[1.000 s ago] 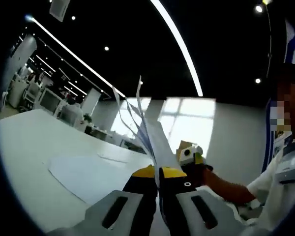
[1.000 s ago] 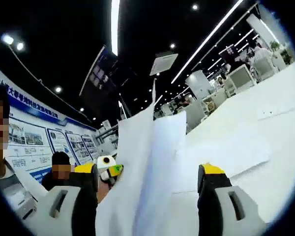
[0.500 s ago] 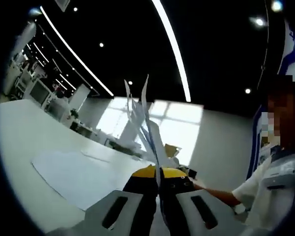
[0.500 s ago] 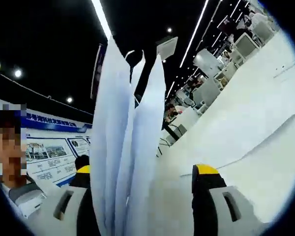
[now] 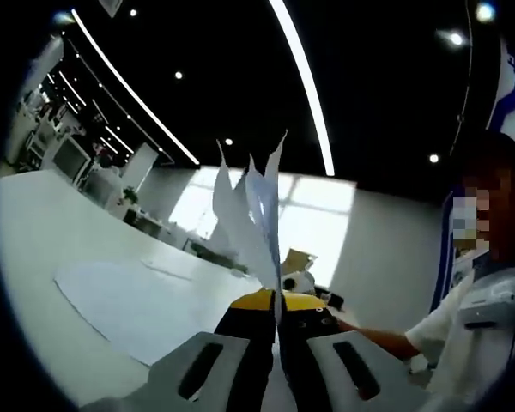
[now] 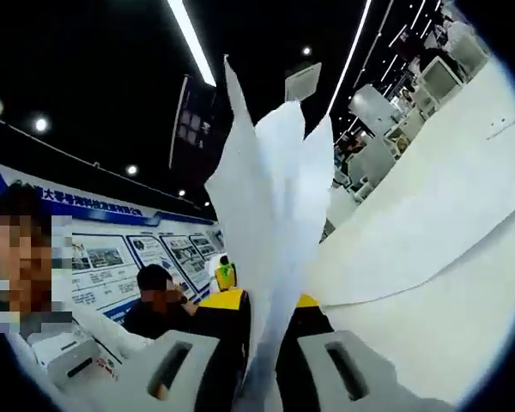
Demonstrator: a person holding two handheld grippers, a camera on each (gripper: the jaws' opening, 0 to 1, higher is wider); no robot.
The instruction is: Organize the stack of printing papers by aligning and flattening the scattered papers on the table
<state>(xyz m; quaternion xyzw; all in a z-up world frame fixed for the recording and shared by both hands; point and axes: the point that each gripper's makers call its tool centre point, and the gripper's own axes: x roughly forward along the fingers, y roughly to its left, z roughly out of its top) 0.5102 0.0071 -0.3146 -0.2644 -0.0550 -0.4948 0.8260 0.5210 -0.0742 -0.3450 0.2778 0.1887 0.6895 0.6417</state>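
Note:
A sheaf of white printing papers (image 5: 256,215) stands upright, pinched between the yellow-tipped jaws of my left gripper (image 5: 276,302), which is shut on it. In the right gripper view the same papers (image 6: 270,223) fan upward, and my right gripper (image 6: 266,305) is shut on their lower edge. More white sheets (image 5: 146,300) lie flat on the white table (image 5: 43,232). They also show as flat sheets (image 6: 412,249) to the right in the right gripper view. The other gripper (image 5: 305,283) shows just behind the papers in the left gripper view.
A person's sleeve and arm (image 5: 429,335) reach in from the right of the left gripper view. People (image 6: 159,296) sit by a wall of posters (image 6: 112,257). Desks and monitors (image 5: 69,159) stand beyond the table's far edge.
My right gripper's jaws have come together on the papers; they stood wide apart before. The sheaf's top edges have fanned out differently. The left gripper keeps its hold.

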